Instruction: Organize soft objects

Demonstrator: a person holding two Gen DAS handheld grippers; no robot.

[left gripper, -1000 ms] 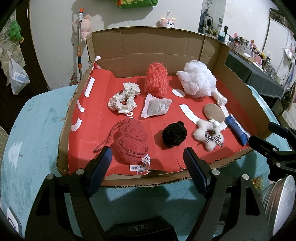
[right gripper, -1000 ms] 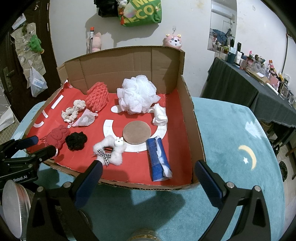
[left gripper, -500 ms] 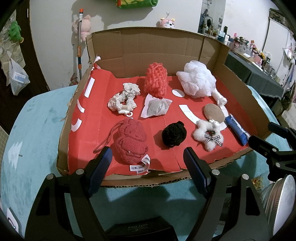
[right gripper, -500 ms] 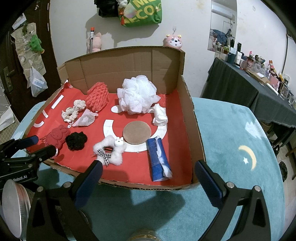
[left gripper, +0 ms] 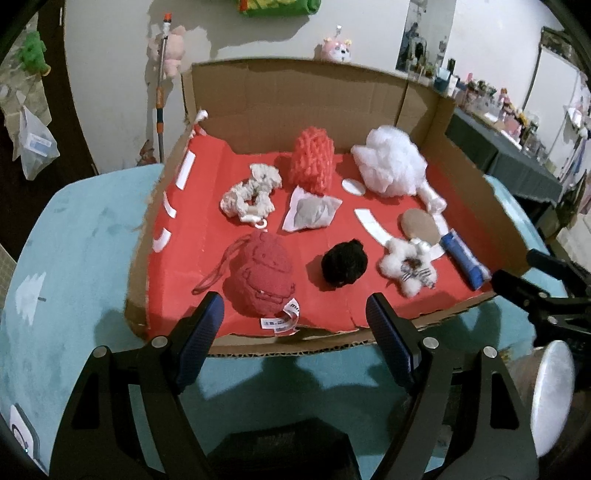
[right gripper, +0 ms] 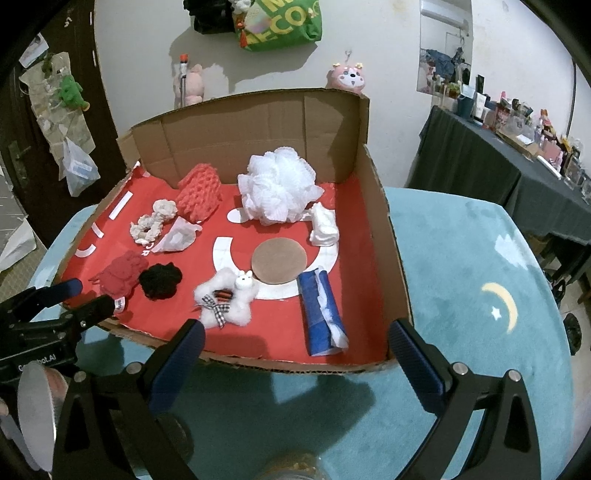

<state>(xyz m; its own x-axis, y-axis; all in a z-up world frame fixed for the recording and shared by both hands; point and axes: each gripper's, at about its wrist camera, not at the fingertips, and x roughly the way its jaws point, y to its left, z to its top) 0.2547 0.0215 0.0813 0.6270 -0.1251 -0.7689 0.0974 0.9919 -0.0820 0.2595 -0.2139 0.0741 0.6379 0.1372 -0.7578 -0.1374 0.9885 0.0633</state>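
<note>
An open cardboard box (left gripper: 291,92) (right gripper: 388,236) with a red floor holds several soft things: a red plush (left gripper: 264,275) (right gripper: 122,275), a black pom-pom (left gripper: 343,262) (right gripper: 160,280), a white fluffy scrunchie with a bow (left gripper: 408,264) (right gripper: 225,299), a cream scrunchie (left gripper: 249,195), an orange knit piece (left gripper: 312,164) (right gripper: 199,195), a white bath pouf (left gripper: 389,166) (right gripper: 277,194), a blue roll (left gripper: 463,256) (right gripper: 321,312) and a tan disc (right gripper: 279,260). My left gripper (left gripper: 293,332) is open before the box's front edge. My right gripper (right gripper: 295,350) is open at the front right.
The box stands on a teal cloth-covered table (right gripper: 480,280). A small white pouch (left gripper: 310,214) lies mid-box. A dark table (right gripper: 509,173) with clutter stands at the right. Plush toys and a bag hang on the back wall (right gripper: 277,26).
</note>
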